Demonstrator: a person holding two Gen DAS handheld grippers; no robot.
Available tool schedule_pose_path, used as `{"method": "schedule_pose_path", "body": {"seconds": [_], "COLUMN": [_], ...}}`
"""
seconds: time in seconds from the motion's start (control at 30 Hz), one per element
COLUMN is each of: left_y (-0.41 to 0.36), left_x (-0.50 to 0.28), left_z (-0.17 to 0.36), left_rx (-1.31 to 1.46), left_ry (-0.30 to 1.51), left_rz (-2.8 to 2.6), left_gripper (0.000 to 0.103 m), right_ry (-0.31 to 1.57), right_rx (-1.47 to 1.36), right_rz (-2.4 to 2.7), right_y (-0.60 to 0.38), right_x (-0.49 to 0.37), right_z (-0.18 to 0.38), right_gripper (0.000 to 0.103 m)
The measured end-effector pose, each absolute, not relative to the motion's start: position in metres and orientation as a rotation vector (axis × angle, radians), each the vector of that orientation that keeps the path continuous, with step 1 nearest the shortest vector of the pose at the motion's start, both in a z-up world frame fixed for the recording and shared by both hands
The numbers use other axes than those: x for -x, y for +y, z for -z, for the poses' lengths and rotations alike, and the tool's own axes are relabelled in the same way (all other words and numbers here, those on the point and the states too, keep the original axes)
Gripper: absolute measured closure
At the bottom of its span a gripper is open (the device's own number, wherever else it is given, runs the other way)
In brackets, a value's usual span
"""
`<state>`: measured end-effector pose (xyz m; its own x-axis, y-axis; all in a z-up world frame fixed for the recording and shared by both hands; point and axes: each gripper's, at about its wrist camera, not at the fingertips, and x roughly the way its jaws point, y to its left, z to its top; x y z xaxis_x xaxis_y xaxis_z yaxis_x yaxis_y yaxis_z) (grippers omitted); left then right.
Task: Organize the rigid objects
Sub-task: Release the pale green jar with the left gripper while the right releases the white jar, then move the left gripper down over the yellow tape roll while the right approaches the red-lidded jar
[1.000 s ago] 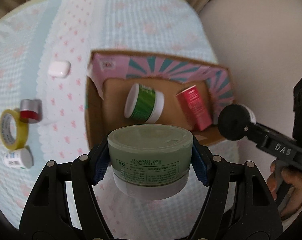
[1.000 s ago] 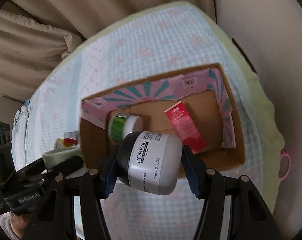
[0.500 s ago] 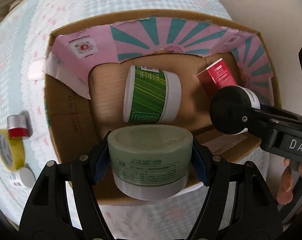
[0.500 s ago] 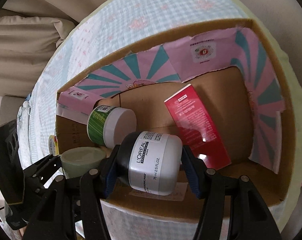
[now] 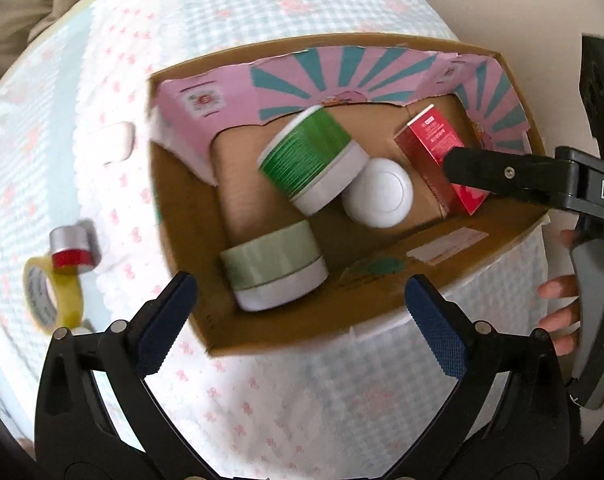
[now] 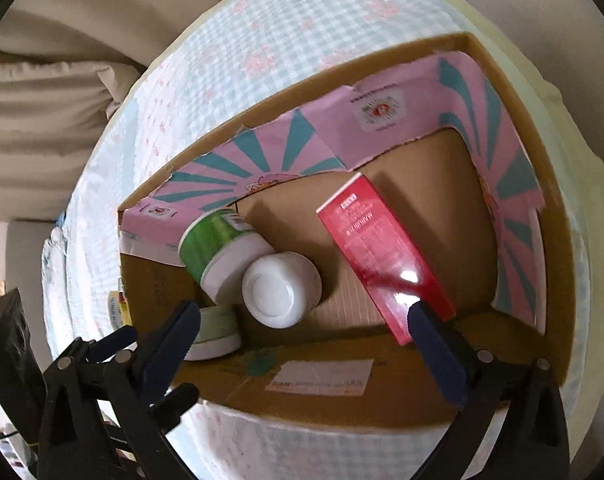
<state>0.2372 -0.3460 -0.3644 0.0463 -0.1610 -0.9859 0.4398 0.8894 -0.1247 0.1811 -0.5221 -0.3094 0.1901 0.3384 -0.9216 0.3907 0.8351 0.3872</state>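
Both grippers are hanging over the near edge of the cardboard box (image 5: 189, 240), fingers spread apart, gripping nothing. Left gripper (image 5: 302, 320) is sitting above the box's near-left corner; right gripper (image 6: 302, 344) is sitting above the box's near wall, its right finger pad (image 6: 438, 356) overlapping the red carton in view.

Inside the box: pale green jar (image 5: 271, 270) is lying on its side in the near-left corner, white lid end facing the near wall. Green striped jar (image 5: 314, 164) is lying tilted toward the back of the box, white lid pointing at the white jar (image 5: 378, 192), the two touching or just about. White jar is sitting in the middle of the box floor, round end facing up. Red carton (image 5: 438, 160) is lying flat to the right of the white jar, running from the back wall to the near wall. Box inner walls are showing pink and teal sunburst paper (image 6: 261, 160).

Left of the box, on the checked cloth (image 5: 261, 400): a white case (image 5: 117, 146), a small silver and red can (image 5: 71, 250), a yellow tape roll (image 5: 51, 300) just beside the can. A hand (image 5: 558, 316) is holding the right gripper's handle right of the box
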Motion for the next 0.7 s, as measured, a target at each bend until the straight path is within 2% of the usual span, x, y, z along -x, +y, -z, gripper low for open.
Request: {"method": "schedule_pose_path", "body": {"seconds": [0.37, 0.7], "left_y": [-0.327, -0.291], "left_x": [-0.228, -0.204], "left_z": [0.326, 0.268], "left_rx": [-0.200, -0.148], "left_ry": [1.411, 1.321], "left_rz": [0.438, 0.426], "left_gripper": [0.000, 0.000], "right_ry": [1.370, 1.290], "right_rx": [-0.640, -0.516], "right_rz": [0.047, 0.073], "right_y": [-0.511, -0.486], "right_x": [-0.172, -0.162], "right_z": [0.280, 0.218], "right_gripper": [0.000, 0.000]}}
